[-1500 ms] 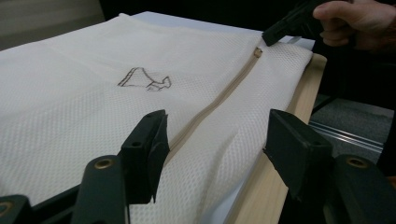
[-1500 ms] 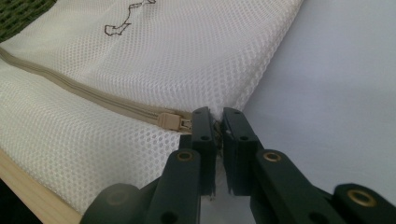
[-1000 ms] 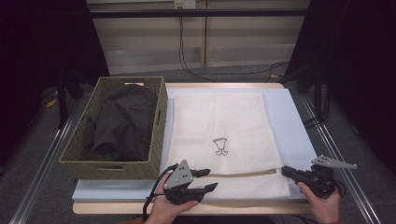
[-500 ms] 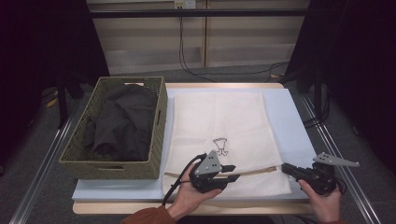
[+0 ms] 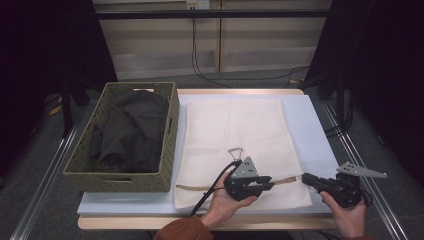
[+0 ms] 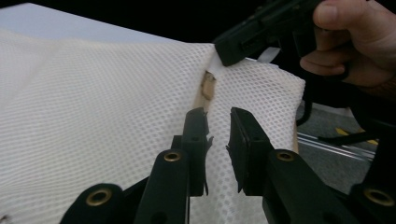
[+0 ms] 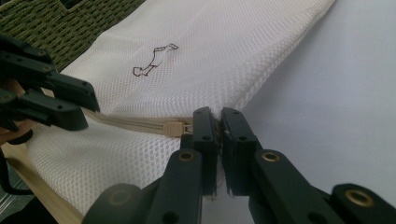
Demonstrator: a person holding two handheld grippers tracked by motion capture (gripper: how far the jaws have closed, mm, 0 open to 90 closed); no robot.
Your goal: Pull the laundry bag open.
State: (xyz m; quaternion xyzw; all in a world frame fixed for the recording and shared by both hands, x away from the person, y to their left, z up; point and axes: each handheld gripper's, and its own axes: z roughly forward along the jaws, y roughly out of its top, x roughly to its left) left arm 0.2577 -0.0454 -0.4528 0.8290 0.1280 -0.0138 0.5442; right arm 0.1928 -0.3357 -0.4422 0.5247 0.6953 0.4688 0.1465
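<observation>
A white mesh bag (image 5: 235, 130) lies flat on the mat, and its zipper (image 5: 285, 180) runs along the near edge. My right gripper (image 5: 306, 179) is shut on the bag's edge at the zipper's right end, jaws pinched on the mesh (image 7: 218, 116), with the tan zipper pull (image 7: 175, 128) just beside them. My left gripper (image 5: 267, 182) sits low over the zipper, a short way left of the right one. Its jaws (image 6: 217, 116) have just been closing. A narrow gap remains and mesh shows through it. The zipper pull (image 6: 208, 86) lies just beyond the tips.
A woven green basket (image 5: 122, 177) holding dark clothes (image 5: 130, 132) stands to the left of the bag. A small black wire clip (image 5: 235, 151) lies on the mesh behind the left gripper. The pale mat (image 5: 320, 130) extends to the right, and the table's wooden front edge (image 5: 150, 222) runs close below.
The left gripper has slid right along the bag's near edge toward the right gripper, and its jaws have narrowed. The right gripper has kept still.
</observation>
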